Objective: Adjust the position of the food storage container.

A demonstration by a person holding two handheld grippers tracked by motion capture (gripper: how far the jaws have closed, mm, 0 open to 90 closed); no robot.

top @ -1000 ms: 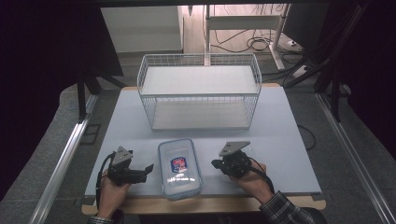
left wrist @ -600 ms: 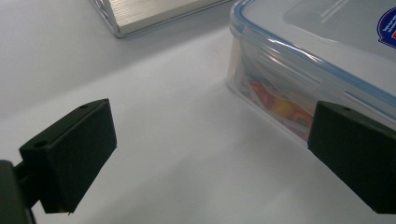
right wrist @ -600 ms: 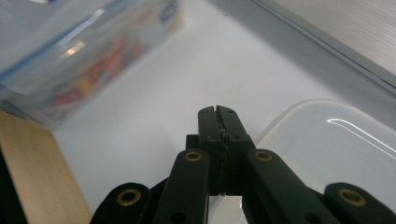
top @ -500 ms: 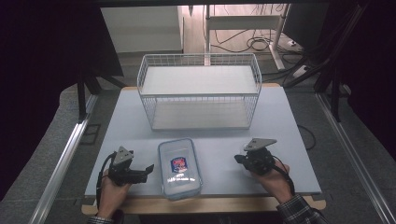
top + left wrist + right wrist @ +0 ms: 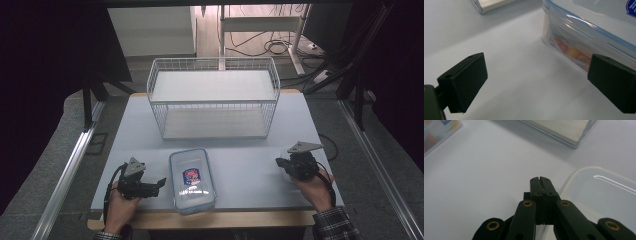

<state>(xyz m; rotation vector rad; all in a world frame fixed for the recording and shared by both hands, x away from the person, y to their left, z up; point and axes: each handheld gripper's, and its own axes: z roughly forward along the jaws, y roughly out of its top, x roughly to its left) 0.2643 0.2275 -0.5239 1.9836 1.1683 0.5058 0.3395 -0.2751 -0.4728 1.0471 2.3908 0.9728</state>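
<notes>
Our left gripper (image 5: 536, 85) fingers are spread wide beside the food box (image 5: 192, 179). Our right gripper (image 5: 541, 182) fingers are pressed together, pinching the clear lid (image 5: 599, 195).

Clear lidded container (image 5: 192, 180) with red-blue label lies flat at the table's 6 o'clock edge, lid on.

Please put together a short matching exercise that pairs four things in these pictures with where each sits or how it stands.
Things:
1. wire basket
2. lidded container
3. left claw
4. right claw

States:
A. jaws pressed shut, beside a clear lid
B. jaws wide apart, just left of the food box
C. at the table's far side, nothing inside
D. near edge, between the two hands, sticker on top

Pairs: 1-C, 2-D, 3-B, 4-A
</notes>
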